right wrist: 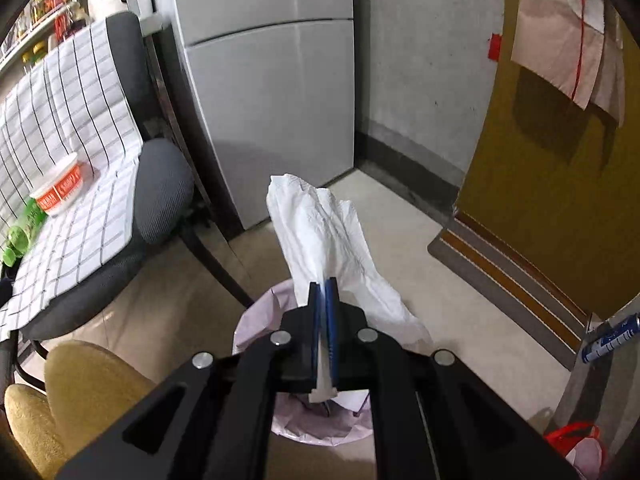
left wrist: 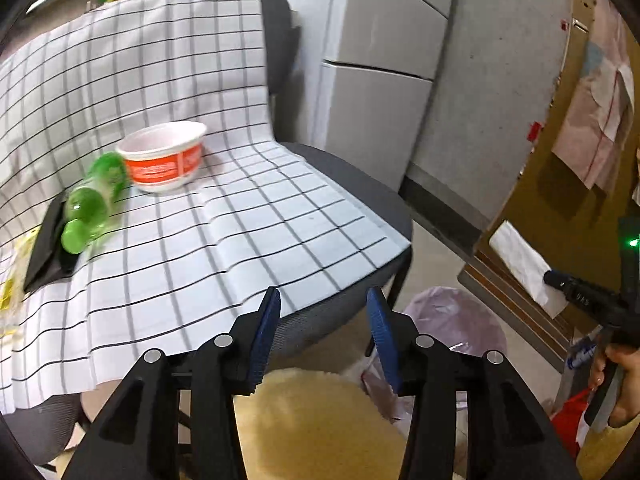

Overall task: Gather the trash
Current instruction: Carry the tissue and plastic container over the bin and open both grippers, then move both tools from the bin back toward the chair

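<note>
Your chair [left wrist: 352, 184] wears a white checked cloth [left wrist: 240, 216] over seat and back, and the remaining litter sits on that cloth. A red-and-white paper bowl [left wrist: 166, 160] stands upright toward the rear of the seat. A green plastic bottle [left wrist: 94, 200] lies on its side just left of the bowl, its cap pointing to the seat's front-left edge and its body partly over a black flat item [left wrist: 48, 240]. At the far left edge you can make out yellow-printed wrapping [left wrist: 10, 280], too blurred to name. A grey refrigerator [right wrist: 272, 100] stands behind the chair, and a yellow-brown door [right wrist: 560, 184] with a hanging plastic bag [right wrist: 568, 32] closes the right side. Your yellow-clad knees [right wrist: 80, 392] crowd the lower left of the right wrist view.

Your left gripper [left wrist: 324, 312] hangs off the front edge of the seat with its blue pads [left wrist: 266, 328] spread wide and nothing between them; bowl and bottle lie well ahead and to its left.

Your right gripper [right wrist: 325, 296] is clamped on a crumpled white tissue [right wrist: 320, 232], which sticks up and forward past the fingertips, with a short tail showing beneath the jaws. Directly below it is the bin lined with a pale pink bag [right wrist: 256, 320], its open mouth under the tissue. From the left wrist view the same bin [left wrist: 452, 312] sits on the floor off the seat's front-right corner.
</note>
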Demonstrator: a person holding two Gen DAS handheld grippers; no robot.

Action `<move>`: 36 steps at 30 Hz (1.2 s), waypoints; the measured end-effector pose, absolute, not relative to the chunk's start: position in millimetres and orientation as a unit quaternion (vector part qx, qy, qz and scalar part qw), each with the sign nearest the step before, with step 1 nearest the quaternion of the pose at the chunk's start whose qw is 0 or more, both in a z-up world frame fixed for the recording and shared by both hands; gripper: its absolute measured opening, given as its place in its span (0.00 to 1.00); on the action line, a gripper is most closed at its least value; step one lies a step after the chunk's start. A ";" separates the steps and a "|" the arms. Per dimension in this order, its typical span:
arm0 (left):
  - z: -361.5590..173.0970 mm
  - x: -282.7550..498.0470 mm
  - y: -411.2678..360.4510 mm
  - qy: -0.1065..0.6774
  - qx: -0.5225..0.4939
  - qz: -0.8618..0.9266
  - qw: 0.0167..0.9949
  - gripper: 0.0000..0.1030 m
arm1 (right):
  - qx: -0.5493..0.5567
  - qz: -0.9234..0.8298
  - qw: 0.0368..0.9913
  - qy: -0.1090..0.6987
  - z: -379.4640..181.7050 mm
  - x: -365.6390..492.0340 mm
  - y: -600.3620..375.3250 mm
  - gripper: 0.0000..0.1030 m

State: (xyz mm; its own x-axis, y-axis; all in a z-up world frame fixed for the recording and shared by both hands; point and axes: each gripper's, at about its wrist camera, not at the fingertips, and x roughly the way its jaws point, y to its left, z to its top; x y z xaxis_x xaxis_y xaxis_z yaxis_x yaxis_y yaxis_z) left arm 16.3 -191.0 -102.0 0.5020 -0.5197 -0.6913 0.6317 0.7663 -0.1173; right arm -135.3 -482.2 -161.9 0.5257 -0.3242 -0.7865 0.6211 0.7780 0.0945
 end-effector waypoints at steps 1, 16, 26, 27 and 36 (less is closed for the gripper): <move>-101.0 16.6 -188.0 0.371 0.074 -0.330 0.865 0.46 | 0.188 -0.277 0.852 0.403 -163.3 -132.8 -482.8 0.08; -104.4 17.7 -189.9 0.380 0.075 -0.329 0.861 0.47 | 0.192 -0.276 0.849 0.408 -169.8 -128.8 -487.5 0.28; -100.8 18.8 -175.9 0.375 0.072 -0.315 0.869 0.48 | 0.186 -0.248 0.872 0.380 -149.9 -126.7 -476.3 0.28; -99.9 19.1 -172.2 0.373 0.071 -0.311 0.872 0.48 | 0.184 -0.239 0.877 0.373 -145.3 -125.0 -472.8 0.28; -101.7 41.8 -104.9 0.377 0.046 -0.223 0.898 0.49 | 0.141 -0.102 0.923 0.344 -114.3 -65.0 -411.0 0.44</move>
State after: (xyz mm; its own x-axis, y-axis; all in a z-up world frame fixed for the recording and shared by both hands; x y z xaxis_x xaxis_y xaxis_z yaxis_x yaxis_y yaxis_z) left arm 41.8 -104.9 -101.7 0.6161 -0.3645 -0.6982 0.4347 0.8966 -0.0846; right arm -65.0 -411.0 -114.3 0.7419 -0.0908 -0.6643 0.2849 0.9396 0.1899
